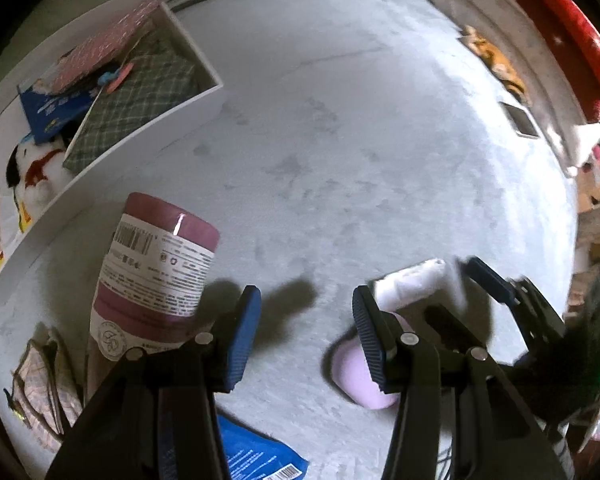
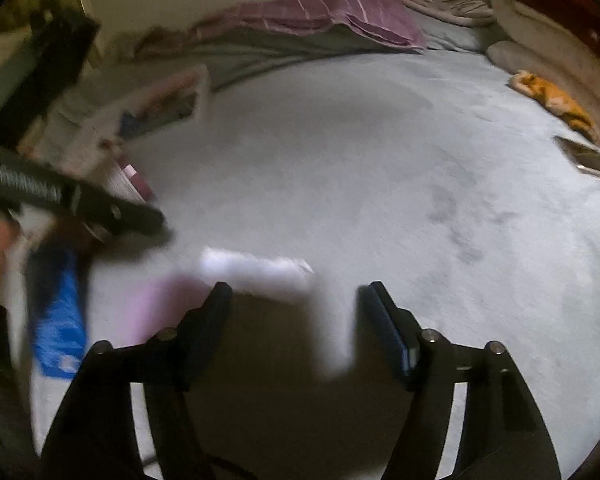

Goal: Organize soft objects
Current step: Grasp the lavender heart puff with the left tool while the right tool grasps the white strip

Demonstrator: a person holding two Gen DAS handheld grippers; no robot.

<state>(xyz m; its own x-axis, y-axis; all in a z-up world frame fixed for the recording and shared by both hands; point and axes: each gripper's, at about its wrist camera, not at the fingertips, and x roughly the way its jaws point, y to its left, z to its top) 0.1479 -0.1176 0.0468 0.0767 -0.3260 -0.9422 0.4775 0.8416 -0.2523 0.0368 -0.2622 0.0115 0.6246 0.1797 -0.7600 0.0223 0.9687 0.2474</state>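
Observation:
My left gripper (image 1: 306, 332) is open and empty above the grey blanket. A purple labelled pack (image 1: 156, 276) lies just left of it. A white soft roll (image 1: 414, 280) and a pink soft thing (image 1: 358, 376) lie to its right. My right gripper (image 1: 488, 276) reaches in by the white roll. In the right wrist view my right gripper (image 2: 296, 320) is open, with the blurred white roll (image 2: 260, 270) just ahead between its fingers and the pink thing (image 2: 156, 308) to the left. The left gripper (image 2: 80, 200) shows at left.
A white box (image 1: 204, 98) at left holds a checked cloth (image 1: 140, 96), a blue pack and a plush toy (image 1: 32, 176). A blue packet (image 1: 256, 456) lies near me. An orange plush (image 2: 556, 104), a phone (image 2: 588, 158) and pillows (image 2: 320, 12) lie farther off.

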